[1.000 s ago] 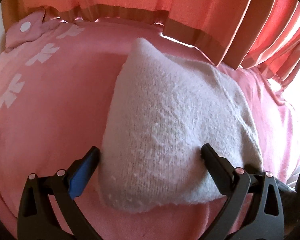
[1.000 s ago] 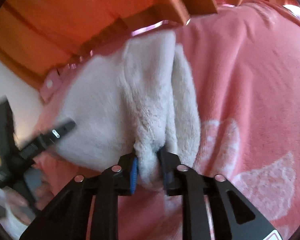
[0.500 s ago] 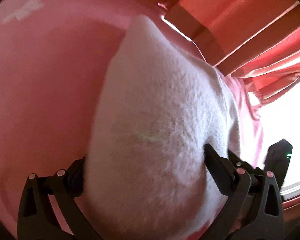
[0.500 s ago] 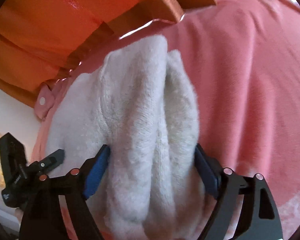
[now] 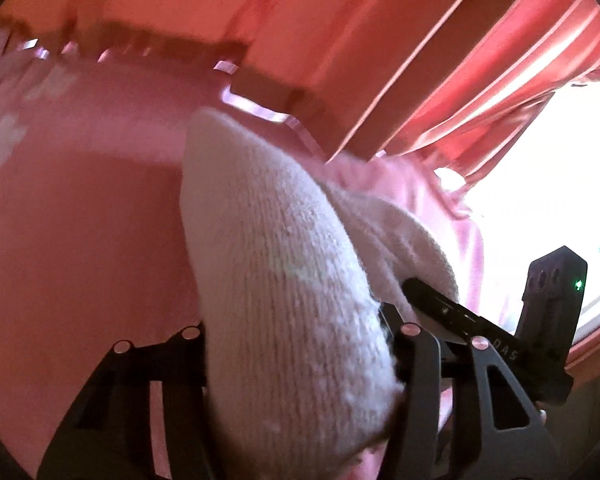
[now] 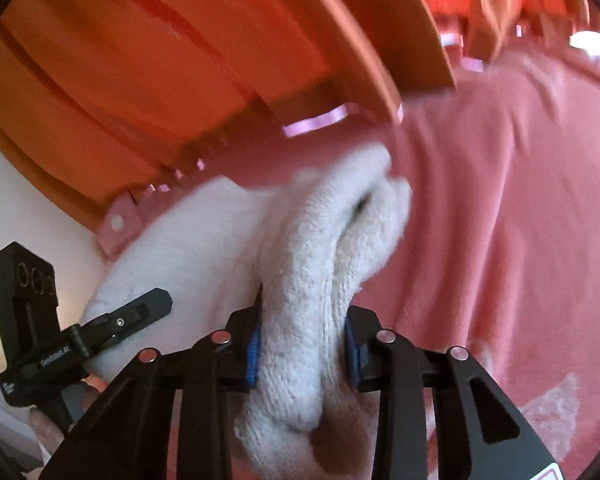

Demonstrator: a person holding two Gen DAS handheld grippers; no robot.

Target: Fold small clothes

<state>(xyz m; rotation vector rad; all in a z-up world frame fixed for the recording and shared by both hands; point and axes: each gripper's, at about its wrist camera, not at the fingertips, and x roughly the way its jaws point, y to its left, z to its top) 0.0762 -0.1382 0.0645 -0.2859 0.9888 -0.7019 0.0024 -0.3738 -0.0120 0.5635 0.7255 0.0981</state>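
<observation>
Left hand-held gripper: pinching white knit garment
Right hand-held gripper: pinching the garment's bunched folds
Garment: above pink blanket

Pink blanket with pale prints, orange pleated curtains behind, bright window at right

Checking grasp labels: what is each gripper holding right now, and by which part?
Both hold the white knit garment. The right gripper pinches a bunched fold at its near edge; the left gripper clamps its thick folded near end.
</observation>
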